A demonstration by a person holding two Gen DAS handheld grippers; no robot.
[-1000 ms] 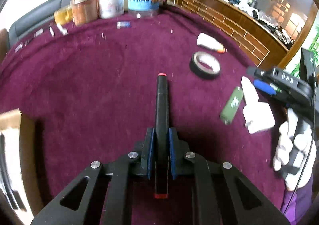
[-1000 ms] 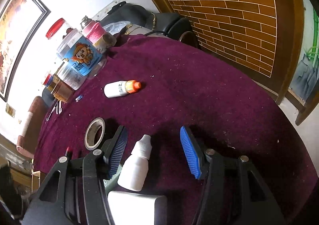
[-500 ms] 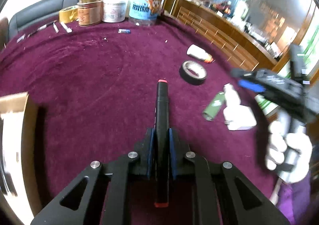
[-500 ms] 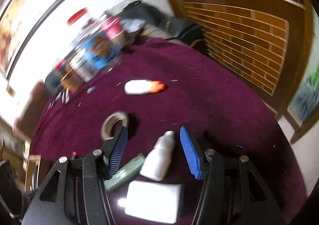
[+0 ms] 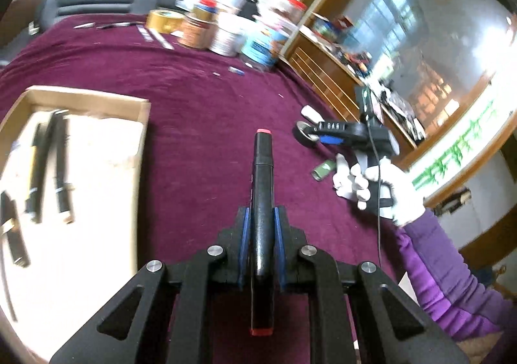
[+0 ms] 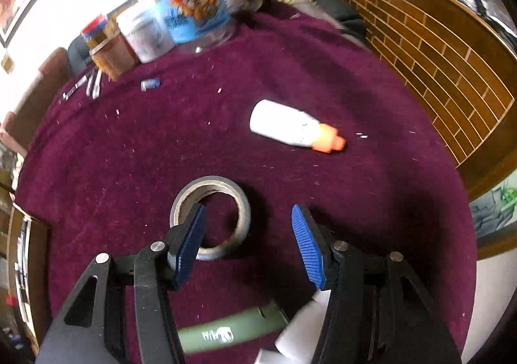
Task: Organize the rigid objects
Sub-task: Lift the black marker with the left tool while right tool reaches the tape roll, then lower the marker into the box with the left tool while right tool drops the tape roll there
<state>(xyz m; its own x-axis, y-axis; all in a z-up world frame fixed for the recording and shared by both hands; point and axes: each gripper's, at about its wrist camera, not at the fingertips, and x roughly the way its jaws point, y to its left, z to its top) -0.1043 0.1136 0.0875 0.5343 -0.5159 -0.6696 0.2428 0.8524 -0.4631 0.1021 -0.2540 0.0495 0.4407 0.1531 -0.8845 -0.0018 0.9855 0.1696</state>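
My left gripper (image 5: 261, 228) is shut on a black marker (image 5: 262, 189) with red ends, held above the purple table cloth. A cardboard box (image 5: 142, 138) lies to its left with several black pens (image 5: 61, 167) inside. My right gripper (image 6: 247, 234) is open and empty, hovering over a grey tape roll (image 6: 210, 215); it also shows in the left wrist view (image 5: 336, 134). A white bottle with an orange cap (image 6: 294, 130) lies beyond it. A green tube (image 6: 226, 331) and a white bottle (image 6: 300, 331) lie under the right gripper.
Jars, tubs and a yellow tape roll (image 5: 161, 20) stand along the far table edge (image 6: 181, 21). Small pens and bits (image 6: 90, 86) lie near them. A wooden brick-pattern counter (image 6: 436, 50) runs along the right side.
My left gripper swung left with the marker, bringing the cardboard box into view. My right gripper moved forward from the white bottle to over the tape roll, still open.
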